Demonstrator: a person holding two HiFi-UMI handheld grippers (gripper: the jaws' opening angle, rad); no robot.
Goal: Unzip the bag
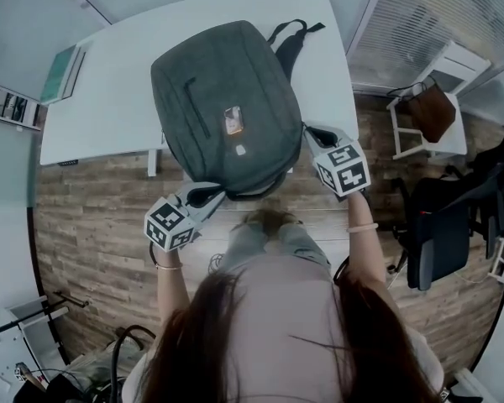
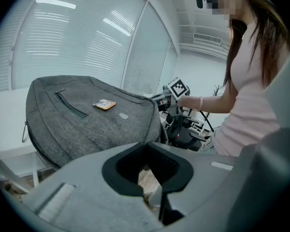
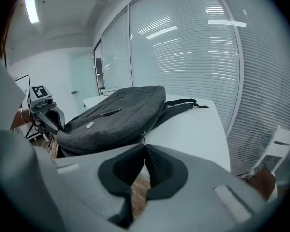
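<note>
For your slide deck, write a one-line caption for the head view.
Left gripper steadies a grey backpack on the white table while the right gripper pinches its zipper pull.

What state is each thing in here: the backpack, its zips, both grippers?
grey fabric backpack: flat on the white table, front up, near end overhanging the edge.
slanted front pocket zip: closed.
small metal zip pull: pinched at the backpack's side seam.
left gripper: shut on the backpack's near edge.
right gripper: shut on the zip pull.
</note>
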